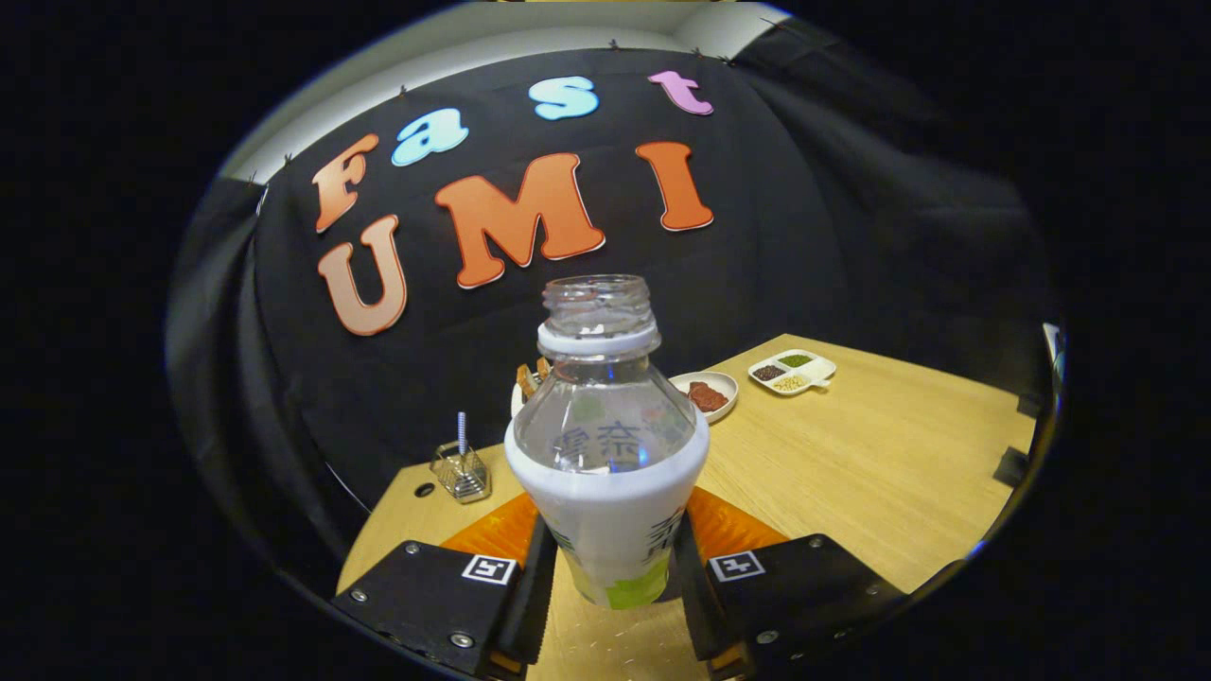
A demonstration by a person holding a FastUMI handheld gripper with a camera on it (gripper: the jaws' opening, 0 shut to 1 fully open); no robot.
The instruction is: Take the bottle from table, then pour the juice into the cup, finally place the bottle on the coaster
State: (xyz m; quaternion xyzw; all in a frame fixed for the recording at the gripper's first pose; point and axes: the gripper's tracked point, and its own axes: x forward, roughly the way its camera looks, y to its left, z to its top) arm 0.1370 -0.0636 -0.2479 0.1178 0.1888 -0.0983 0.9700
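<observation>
An uncapped clear plastic bottle with a white and green label stands upright between my two fingers, which press on its lower body from both sides. My gripper is shut on the bottle. The bottle's clear upper part looks empty. It appears held a little above the wooden table. An orange mat lies just behind the bottle, partly hidden by it and by my fingers.
Beyond the bottle sit a white plate with brown food, a white divided dish of seeds further right, and a small wire basket with a straw near the table's left corner. Something orange-brown peeks out behind the bottle's left shoulder.
</observation>
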